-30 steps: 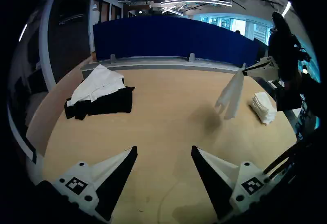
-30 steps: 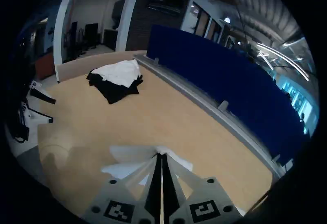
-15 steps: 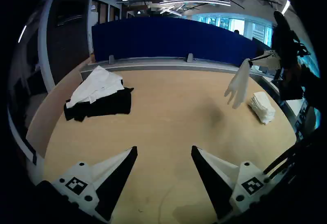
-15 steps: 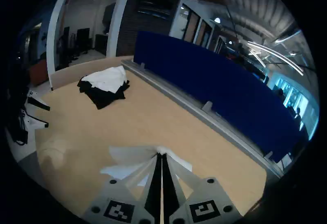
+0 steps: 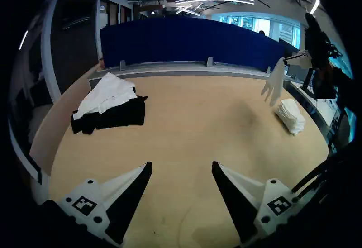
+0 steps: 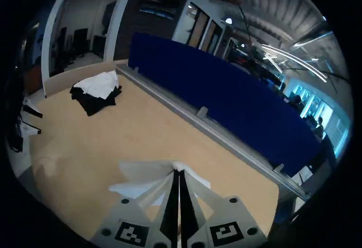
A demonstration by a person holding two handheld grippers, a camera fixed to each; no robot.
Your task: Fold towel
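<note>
Towel (image 5: 274, 85) carried farther off, pinched between right gripper (image 6: 178, 172) closed jaws; left gripper (image 5: 181, 165) jaws wide apart, empty.

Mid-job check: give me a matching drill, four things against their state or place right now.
Things:
1. left gripper
2. right gripper
3. folded white stack
4. black and white cloth pile

States or places:
A. on the table, near the left end of the blue divider in the left gripper view
B. shut on a white towel that hangs in the air
C. open, holding nothing
D. on the table near its right edge in the left gripper view, close to the hanging towel

Pairs: 1-C, 2-B, 3-D, 4-A
</note>
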